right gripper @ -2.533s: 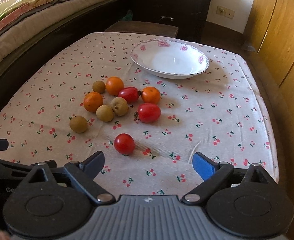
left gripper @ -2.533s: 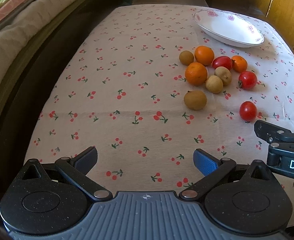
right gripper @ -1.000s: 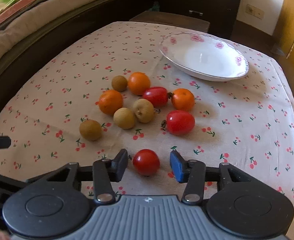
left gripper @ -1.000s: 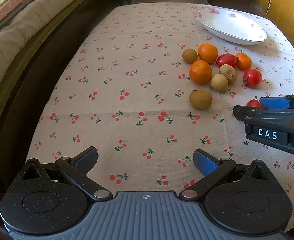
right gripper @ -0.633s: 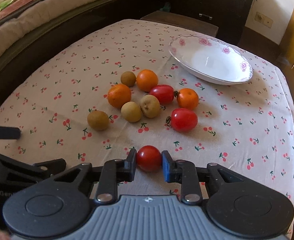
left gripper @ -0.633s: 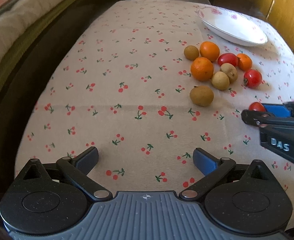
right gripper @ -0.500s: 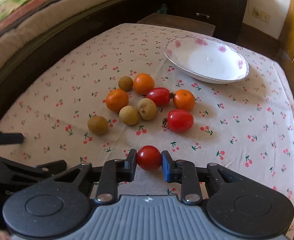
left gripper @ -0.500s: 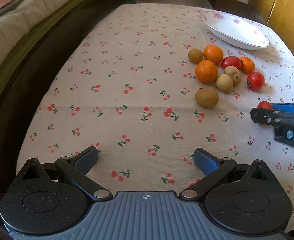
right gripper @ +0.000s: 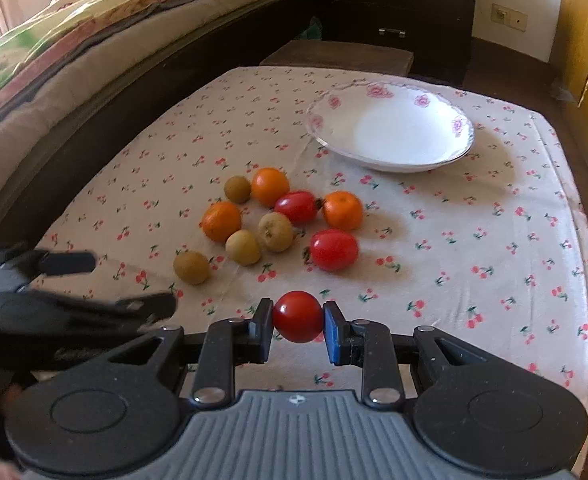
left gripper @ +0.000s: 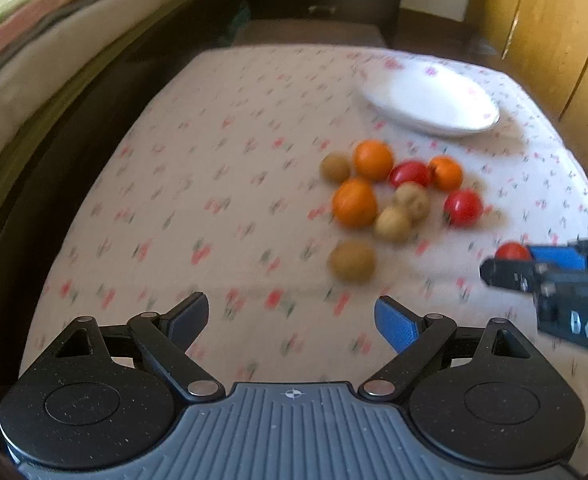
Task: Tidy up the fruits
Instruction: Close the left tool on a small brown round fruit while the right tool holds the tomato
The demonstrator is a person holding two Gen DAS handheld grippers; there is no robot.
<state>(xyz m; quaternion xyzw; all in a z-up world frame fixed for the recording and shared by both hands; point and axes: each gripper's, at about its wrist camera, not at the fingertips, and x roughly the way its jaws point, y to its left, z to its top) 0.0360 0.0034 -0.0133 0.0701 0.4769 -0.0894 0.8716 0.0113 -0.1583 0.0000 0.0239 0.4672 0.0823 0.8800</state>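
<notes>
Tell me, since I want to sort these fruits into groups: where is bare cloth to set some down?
Bare tablecloth lies right of the fruit cluster, below the empty white bowl, and left of the cluster toward the bed. The cluster itself is crowded.

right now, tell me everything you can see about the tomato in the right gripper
The tomato is small, round, glossy red with smooth skin; no stem shows. It sits pinched between the two pads of the right gripper, one pad against each side, and appears lifted just clear of the cherry-print tablecloth. It is apart from the other fruit, with the white floral bowl beyond that cluster. In the left wrist view only its top shows behind the gripper's finger.
</notes>
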